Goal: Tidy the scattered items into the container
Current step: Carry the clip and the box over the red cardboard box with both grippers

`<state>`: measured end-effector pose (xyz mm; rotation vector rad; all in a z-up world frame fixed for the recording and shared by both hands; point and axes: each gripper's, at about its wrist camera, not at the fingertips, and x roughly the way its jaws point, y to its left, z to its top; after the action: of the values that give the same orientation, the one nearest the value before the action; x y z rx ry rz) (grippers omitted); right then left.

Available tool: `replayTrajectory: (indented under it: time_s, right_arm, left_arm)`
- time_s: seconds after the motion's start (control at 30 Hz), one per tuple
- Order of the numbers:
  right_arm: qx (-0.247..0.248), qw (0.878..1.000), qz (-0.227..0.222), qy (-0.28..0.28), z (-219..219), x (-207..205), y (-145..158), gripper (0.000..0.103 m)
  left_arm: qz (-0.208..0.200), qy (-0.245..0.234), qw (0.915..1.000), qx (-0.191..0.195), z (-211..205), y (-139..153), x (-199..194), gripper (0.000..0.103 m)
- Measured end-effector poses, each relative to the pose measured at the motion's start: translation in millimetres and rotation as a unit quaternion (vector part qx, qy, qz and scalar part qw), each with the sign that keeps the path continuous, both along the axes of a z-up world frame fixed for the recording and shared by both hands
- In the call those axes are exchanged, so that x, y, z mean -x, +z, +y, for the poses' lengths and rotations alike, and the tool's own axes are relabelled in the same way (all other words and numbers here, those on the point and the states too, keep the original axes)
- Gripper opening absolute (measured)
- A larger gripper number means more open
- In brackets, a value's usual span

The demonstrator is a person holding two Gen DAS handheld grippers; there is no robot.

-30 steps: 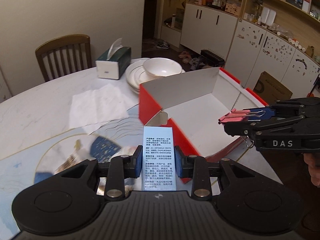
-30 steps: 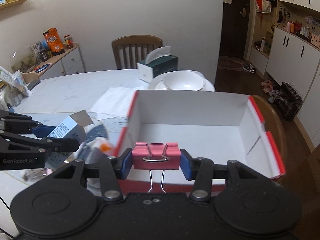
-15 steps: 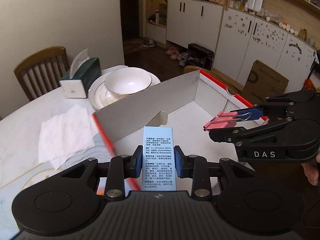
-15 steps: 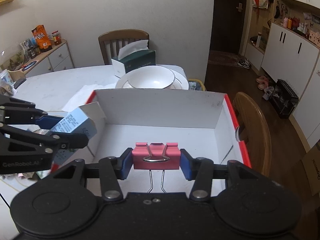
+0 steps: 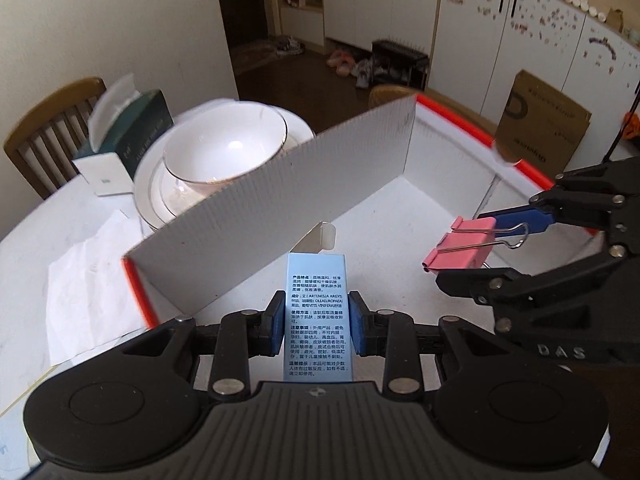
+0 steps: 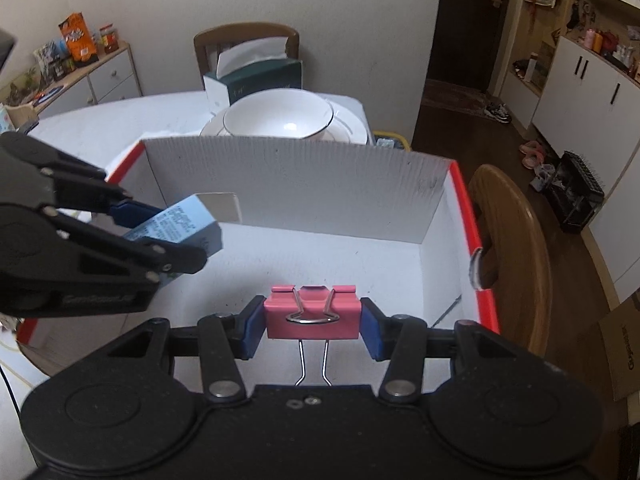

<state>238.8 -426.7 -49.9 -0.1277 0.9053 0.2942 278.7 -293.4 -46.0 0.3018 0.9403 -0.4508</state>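
Left wrist view. I counted one small blue carton (image 5: pixel 318 312), one pink binder clip (image 5: pixel 464 248), one red-edged white box (image 5: pixel 400 216), one bowl (image 5: pixel 224 148) on a stack of plates (image 5: pixel 156 196), one tissue box (image 5: pixel 124 148), one paper napkin (image 5: pixel 88 280) and one chair (image 5: pixel 44 120). My left claw (image 5: pixel 318 330) was closed narrow on the carton, both blue pads pressed on its long sides. The carton's long axis ran straight away from the camera, its open flap end forward and over the box floor. The right claw (image 5: pixel 516 236) came in from the right with the clip between its pads, above the box interior.

Right wrist view. One clip (image 6: pixel 313 312), one carton (image 6: pixel 180 224), one box (image 6: pixel 452 216), one bowl (image 6: pixel 278 118), one tissue box (image 6: pixel 256 80). My right claw (image 6: pixel 313 326) stood about half open, clamped on the ends of the clip's pink body. The clip's long axis lay crosswise, wire handles pointing back toward the camera. It hung over the box floor near the front wall. The left claw (image 6: pixel 160 236) held the carton tilted, flap end toward the box's middle.
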Motion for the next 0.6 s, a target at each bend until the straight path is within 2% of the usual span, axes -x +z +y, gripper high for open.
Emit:
replayTrajectory:
  time_s: [0.37, 0.6]
  right_arm:
    - [0.016, 0.999, 0.036, 0.017, 2.0, -12.9, -21.0, 0.048]
    - [0.02, 0.997, 0.067, 0.021, 2.9, -18.9, -29.3, 0.048]
  left_arm:
    - [0.065, 0.006, 0.9973, -0.033, -3.2, -41.3, -26.1, 0.031]
    - [0.106, -0.007, 0.9931, -0.051, -9.2, -50.6, -32.6, 0.031]
